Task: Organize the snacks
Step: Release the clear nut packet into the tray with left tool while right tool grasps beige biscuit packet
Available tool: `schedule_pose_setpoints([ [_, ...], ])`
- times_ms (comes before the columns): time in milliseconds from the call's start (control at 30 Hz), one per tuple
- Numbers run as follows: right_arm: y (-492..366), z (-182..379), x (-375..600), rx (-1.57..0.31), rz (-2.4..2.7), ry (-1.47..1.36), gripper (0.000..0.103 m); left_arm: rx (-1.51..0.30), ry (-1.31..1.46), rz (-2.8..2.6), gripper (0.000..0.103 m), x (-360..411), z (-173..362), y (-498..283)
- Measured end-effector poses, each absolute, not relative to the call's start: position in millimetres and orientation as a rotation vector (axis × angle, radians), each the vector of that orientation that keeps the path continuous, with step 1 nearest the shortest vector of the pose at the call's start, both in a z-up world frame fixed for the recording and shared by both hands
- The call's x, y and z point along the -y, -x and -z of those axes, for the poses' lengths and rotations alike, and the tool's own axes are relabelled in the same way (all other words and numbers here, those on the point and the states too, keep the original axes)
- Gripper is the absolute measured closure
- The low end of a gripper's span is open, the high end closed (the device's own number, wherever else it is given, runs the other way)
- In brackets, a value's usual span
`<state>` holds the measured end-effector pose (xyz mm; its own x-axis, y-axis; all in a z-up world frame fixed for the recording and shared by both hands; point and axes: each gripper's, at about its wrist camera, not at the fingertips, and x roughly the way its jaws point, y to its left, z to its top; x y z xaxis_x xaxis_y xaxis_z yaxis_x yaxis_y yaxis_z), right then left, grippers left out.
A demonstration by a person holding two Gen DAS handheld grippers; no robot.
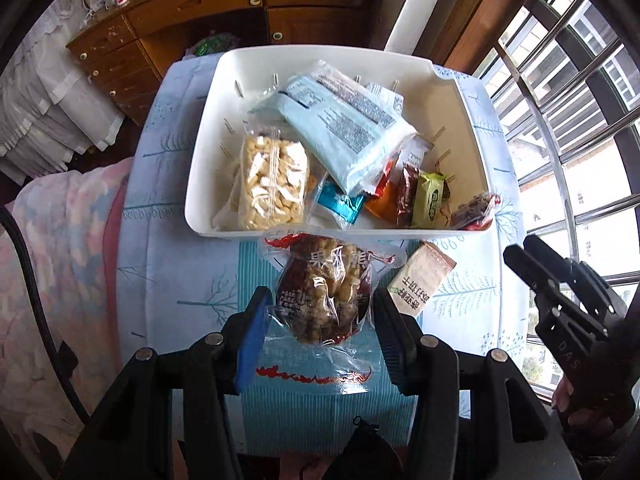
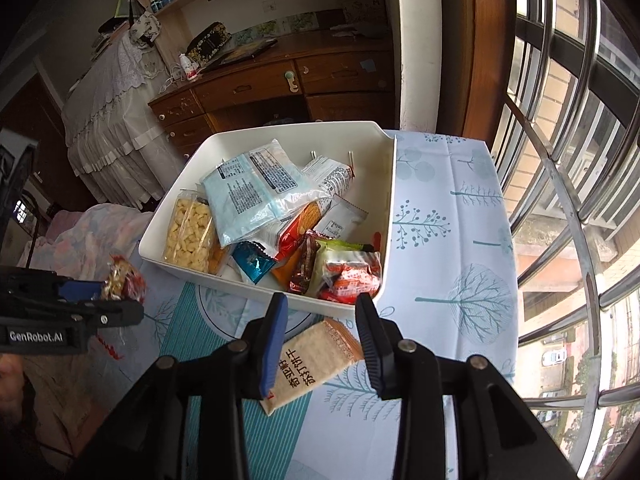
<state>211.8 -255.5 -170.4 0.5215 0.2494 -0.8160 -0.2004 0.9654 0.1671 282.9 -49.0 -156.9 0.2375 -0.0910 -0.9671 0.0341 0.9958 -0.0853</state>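
Note:
My left gripper point(image 1: 320, 312) is shut on a clear bag of brown date-and-nut snacks point(image 1: 324, 296), held up over the blue placemat just in front of the white bin point(image 1: 204, 168). The right wrist view shows that bag point(image 2: 120, 276) at the far left in the left gripper point(image 2: 100, 300). The white bin point(image 2: 390, 216) holds several packets, among them a pale blue pack point(image 2: 248, 196) and a bag of yellow puffs point(image 2: 188, 236). My right gripper point(image 2: 322, 320) stands open above a tan cracker packet point(image 2: 316, 360), which lies flat on the cloth and is not gripped.
The table wears a white cloth with blue trees point(image 2: 452, 240) and a striped blue placemat point(image 1: 304, 412). A barred window point(image 2: 568, 160) runs along the right. A wooden desk with drawers point(image 1: 168, 28) stands behind the bin. A pastel blanket point(image 1: 60, 260) lies at the left.

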Motion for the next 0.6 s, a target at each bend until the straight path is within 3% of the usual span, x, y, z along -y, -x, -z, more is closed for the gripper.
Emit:
schedule_pose_setpoints([
  [300, -211.8, 193.7, 256.1, -1.14, -0.189, -0.233, 0.067, -1.197, 0.064, 0.092, 0.053, 7.9, 133.0, -314.1],
  [600, -212.1, 254.1, 255.4, -1.38, -0.068, -0.528, 0.067, -1.096, 0.077, 0.117, 0.052, -17.7, 166.0, -351.7],
])
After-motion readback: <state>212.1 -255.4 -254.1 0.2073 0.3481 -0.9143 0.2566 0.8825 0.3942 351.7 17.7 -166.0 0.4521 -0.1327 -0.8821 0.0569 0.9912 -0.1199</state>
